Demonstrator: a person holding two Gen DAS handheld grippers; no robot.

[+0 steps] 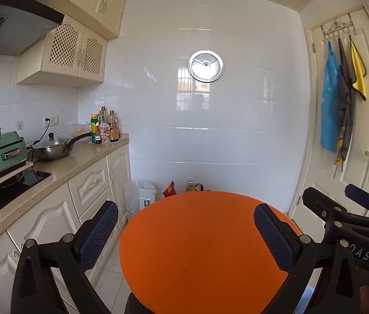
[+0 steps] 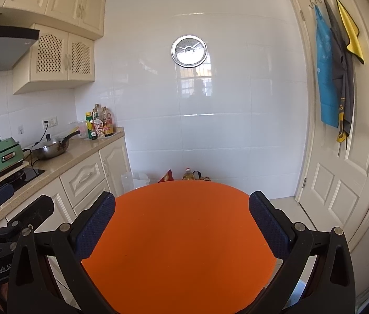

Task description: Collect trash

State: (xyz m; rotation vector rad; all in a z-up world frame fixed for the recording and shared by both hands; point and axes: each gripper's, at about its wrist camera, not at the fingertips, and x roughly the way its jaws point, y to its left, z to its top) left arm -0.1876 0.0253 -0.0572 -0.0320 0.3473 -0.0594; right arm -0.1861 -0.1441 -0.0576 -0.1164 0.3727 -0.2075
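A round orange table top (image 1: pixel 197 251) fills the lower middle of the left wrist view and the same orange table top (image 2: pixel 179 235) fills the right wrist view; nothing lies on it. My left gripper (image 1: pixel 185 218) hangs open over it, blue-padded fingers wide apart with nothing between them. My right gripper (image 2: pixel 182 208) is open too, side by side with the left one. Each gripper shows at the edge of the other's view: the right gripper (image 1: pixel 341 214) and the left gripper (image 2: pixel 6 204). No trash item is clearly visible.
A counter (image 1: pixel 61 164) runs along the left with a green cooker (image 1: pixel 2 154), a wok (image 1: pixel 53 147) and sauce bottles (image 1: pixel 104 128). White bags (image 1: pixel 140 198), a red packet (image 1: pixel 170 189) and an oil bottle (image 1: pixel 191 186) sit on the floor by the wall. A door (image 2: pixel 346 157) with hung cloths stands right.
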